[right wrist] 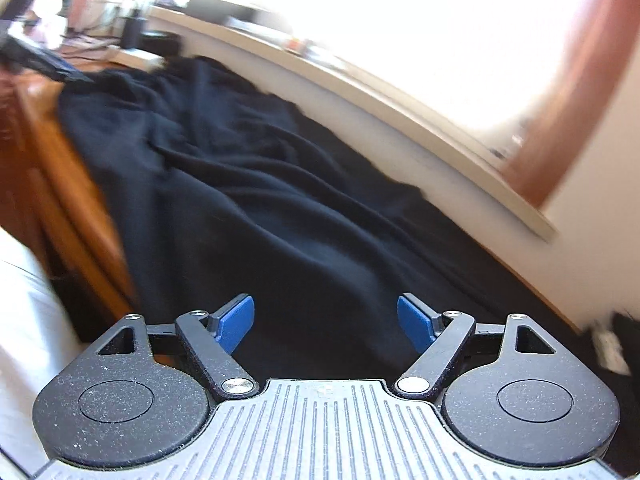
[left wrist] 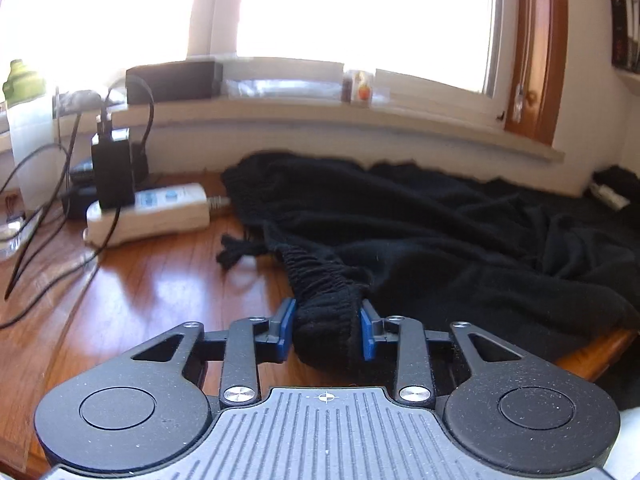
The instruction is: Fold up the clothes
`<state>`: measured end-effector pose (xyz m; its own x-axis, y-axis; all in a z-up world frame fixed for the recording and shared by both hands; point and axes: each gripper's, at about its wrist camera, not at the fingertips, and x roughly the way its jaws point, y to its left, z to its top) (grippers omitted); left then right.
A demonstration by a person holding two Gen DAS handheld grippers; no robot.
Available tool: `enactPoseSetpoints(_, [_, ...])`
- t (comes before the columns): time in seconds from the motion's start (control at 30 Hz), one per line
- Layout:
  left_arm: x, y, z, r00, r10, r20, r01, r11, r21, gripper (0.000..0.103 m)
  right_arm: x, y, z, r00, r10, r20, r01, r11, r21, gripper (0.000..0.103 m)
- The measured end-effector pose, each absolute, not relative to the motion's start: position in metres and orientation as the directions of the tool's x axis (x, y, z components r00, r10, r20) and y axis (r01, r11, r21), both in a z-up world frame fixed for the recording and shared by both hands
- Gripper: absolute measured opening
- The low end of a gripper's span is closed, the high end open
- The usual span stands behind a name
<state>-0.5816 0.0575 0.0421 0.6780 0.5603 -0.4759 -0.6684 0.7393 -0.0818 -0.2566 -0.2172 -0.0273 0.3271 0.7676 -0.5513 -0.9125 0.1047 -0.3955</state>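
The glossy brown wooden worktop (left wrist: 132,280) carries the task item: a large black soft-knit garment (left wrist: 440,232) spread along the pale wall below the windowsill, its near side hanging over the worktop edge. Its gathered elastic waistband (left wrist: 320,280) lies at the end nearest the white power strip (left wrist: 152,212), w/ a black drawstring (left wrist: 236,252) trailing between waistband and strip.

Left gripper (left wrist: 328,328): jaws closed on the bunched waistband, blue pads pressed into both sides. Right gripper (right wrist: 326,324): jaws spread wide, nothing between them, hovering over the garment's body, far from the strip; view is blurred.

Step in hand, judged: secure 2nd hold. Take the right grip on a hem or edge, not mid-cloth. Keep the left grip firm. Lift both ends level so cloth stays taut, and keep the drawstring clear of the strip's cables.
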Motion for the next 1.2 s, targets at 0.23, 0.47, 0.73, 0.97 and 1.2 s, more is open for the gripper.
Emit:
enactPoseSetpoints(0.23, [-0.598,0.052,0.082,0.721,0.595,-0.354,-0.668,0.734,-0.126,0.031,-0.292,-0.212,-0.030,0.162,0.770,-0.617,-0.952,-0.043,-0.304,0.037])
enactPoseSetpoints(0.47, [-0.592,0.053,0.086,0.711,0.597,-0.371,-0.669,0.737,-0.097,0.031,-0.304,-0.209,-0.043,0.057,0.748,-0.661,-0.960,-0.141,-0.242,0.036])
enactPoseSetpoints(0.73, [-0.582,0.063,0.078,0.714,0.586,-0.383,-0.665,0.739,-0.108,0.031,-0.316,-0.208,-0.051,0.070,0.748,-0.660,-0.940,-0.172,-0.295,0.036])
enactPoseSetpoints(0.97, [-0.589,0.062,0.101,0.752,0.563,-0.344,-0.628,0.770,-0.112,0.030,-0.306,-0.211,-0.027,0.127,0.798,-0.589,-0.940,-0.093,-0.328,0.003])
enactPoseSetpoints(1.2, [-0.600,0.074,0.115,0.780,0.523,-0.344,-0.592,0.794,-0.137,0.030,-0.264,-0.215,0.055,0.108,0.871,-0.479,-0.968,-0.018,-0.250,0.002])
